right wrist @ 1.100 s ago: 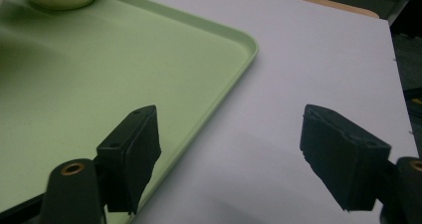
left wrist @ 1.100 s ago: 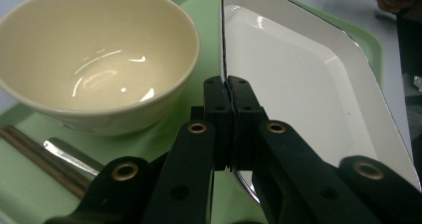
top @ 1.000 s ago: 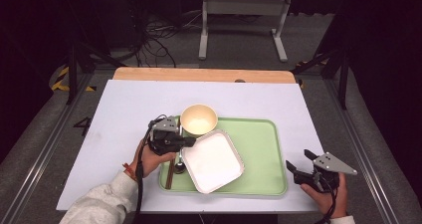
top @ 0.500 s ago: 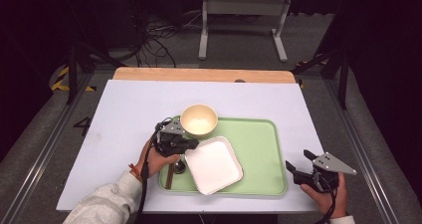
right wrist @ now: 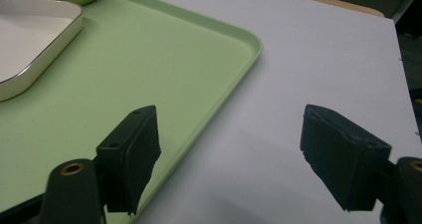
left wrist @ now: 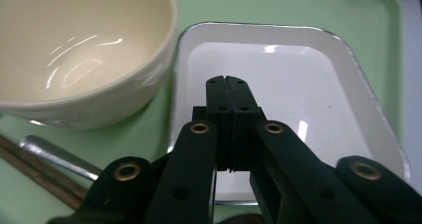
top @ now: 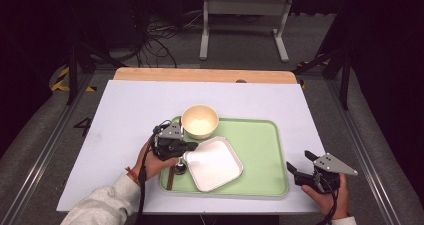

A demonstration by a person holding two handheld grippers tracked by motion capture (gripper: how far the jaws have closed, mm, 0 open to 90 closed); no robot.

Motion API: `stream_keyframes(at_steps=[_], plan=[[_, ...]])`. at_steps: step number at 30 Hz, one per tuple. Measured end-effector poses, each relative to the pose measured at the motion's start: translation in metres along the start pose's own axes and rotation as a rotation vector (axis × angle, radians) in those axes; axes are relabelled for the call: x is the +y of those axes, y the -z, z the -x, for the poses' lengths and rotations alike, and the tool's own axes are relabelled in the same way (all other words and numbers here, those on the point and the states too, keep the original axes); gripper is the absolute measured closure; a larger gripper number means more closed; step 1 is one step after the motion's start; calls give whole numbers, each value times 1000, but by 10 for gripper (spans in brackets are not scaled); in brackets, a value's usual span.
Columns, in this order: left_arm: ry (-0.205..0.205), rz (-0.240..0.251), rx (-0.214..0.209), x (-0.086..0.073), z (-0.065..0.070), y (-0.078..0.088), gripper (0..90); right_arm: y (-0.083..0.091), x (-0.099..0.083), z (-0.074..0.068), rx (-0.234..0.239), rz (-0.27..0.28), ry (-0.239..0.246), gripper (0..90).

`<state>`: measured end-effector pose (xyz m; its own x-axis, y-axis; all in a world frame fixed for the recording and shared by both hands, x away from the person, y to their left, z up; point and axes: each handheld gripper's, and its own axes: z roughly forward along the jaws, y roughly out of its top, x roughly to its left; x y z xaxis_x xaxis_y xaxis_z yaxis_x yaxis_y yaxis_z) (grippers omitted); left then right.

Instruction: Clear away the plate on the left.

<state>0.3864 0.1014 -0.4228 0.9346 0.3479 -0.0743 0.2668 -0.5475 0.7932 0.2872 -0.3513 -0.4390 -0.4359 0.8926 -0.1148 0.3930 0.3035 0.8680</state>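
One corner of the white dish [top: 214,164] is being pinched by the left gripper [top: 186,150]; slipping onto the green tray [top: 260,140] is being risked, while the right gripper [top: 299,171] is being held wide, empty.

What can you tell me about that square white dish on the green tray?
The white dish is a shallow square pan with rounded corners, a raised rim edged in a thin dark line, and a glossy, enamel-like finish. It is empty and lies turned cornerwise on the green tray, beside the cream bowl. The left gripper, jaws together, is at its near edge.
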Motion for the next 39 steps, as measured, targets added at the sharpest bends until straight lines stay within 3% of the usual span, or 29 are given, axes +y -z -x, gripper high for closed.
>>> stream_keyframes(at_steps=[3,4,7,10,11,16,26,33,39], plan=[[-50,-28,-50,0,16,-1,900,0,0,0,-2,0,1,239],[-50,-28,-50,0,16,-1,900,0,0,0,-2,0,1,239],[-68,-63,-113,-5,30,-9,900,-1,1,-1,2,-3,4,239],[-96,-116,-142,-9,42,-16,900,-1,1,-1,2,-4,5,239],[-100,-143,-170,-14,47,-20,900,-1,1,-2,4,-5,8,239],[-107,-196,-179,-21,53,-27,900,-1,1,-2,4,-6,9,239],[-74,-208,-204,-32,49,-12,900,-1,1,-3,4,-10,20,239],[-72,-224,-194,-42,46,3,900,-2,1,-4,2,-12,23,239],[-54,-209,-190,-49,42,10,900,-2,1,-4,2,-13,23,239]])
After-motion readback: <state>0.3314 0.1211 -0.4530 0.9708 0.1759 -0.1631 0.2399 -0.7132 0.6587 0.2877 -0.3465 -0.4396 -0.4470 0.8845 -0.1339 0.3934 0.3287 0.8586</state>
